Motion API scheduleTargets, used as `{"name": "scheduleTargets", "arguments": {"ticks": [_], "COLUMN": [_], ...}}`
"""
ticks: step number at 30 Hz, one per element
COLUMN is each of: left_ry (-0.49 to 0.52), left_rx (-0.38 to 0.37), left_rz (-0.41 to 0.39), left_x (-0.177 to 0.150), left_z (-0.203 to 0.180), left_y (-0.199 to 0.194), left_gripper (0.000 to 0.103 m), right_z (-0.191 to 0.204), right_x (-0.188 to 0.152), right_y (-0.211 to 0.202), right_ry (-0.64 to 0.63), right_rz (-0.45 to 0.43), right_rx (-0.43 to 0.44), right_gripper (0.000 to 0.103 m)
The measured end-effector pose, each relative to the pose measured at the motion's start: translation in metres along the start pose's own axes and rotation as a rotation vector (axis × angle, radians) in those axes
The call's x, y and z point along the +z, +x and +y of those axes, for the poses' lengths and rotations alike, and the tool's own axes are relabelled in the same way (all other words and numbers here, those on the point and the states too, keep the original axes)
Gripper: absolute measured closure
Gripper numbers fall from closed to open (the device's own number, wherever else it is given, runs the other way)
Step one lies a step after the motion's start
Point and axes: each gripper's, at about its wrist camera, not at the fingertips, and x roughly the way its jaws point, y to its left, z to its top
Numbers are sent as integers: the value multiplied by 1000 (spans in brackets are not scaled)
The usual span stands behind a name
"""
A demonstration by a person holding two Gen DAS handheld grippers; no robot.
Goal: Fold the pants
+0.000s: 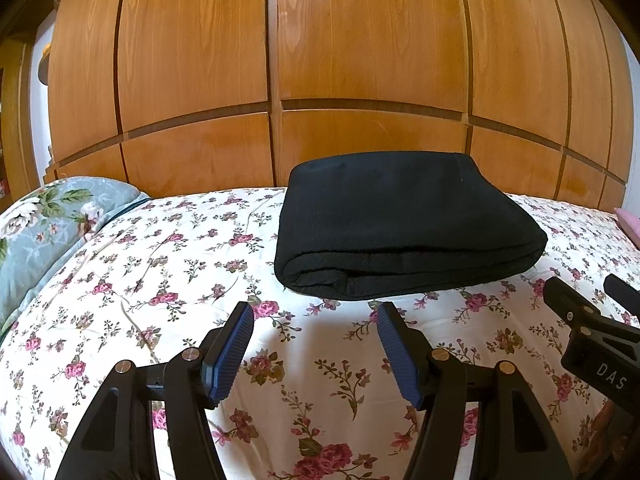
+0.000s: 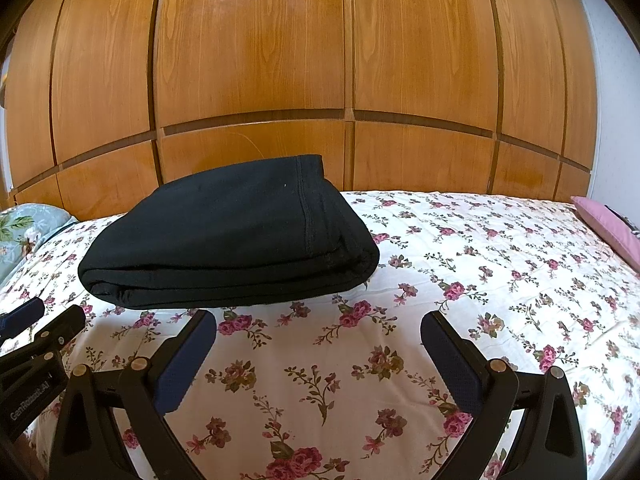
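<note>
Black pants (image 1: pixel 404 224) lay folded into a compact stack on the floral bedsheet (image 1: pixel 160 280). The left gripper (image 1: pixel 316 320) and right gripper (image 2: pixel 318 328) hovered just short of them, jaws spread and empty, suggesting folding was complete.

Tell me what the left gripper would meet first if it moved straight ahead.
Probably the folded black pants on the bed: the left gripper, jaws open and empty, points at their near edge. Depth is uncertain.
</note>
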Motion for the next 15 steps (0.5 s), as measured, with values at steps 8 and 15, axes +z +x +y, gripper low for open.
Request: {"name": "scheduleTargets", "arguments": {"ticks": [8, 15], "left_ry": [-2, -6], "left_rx": [-3, -10], "left_rz": [20, 42], "left_x": [0, 0], "left_z": [2, 5], "left_y": [4, 9], "left_gripper": [38, 38], "right_z": [0, -1], "right_x": [-2, -1], "right_y": [3, 5], "right_ry": [0, 3], "right_rz": [13, 22], "right_rx": [2, 6], "right_gripper": [1, 1]}}
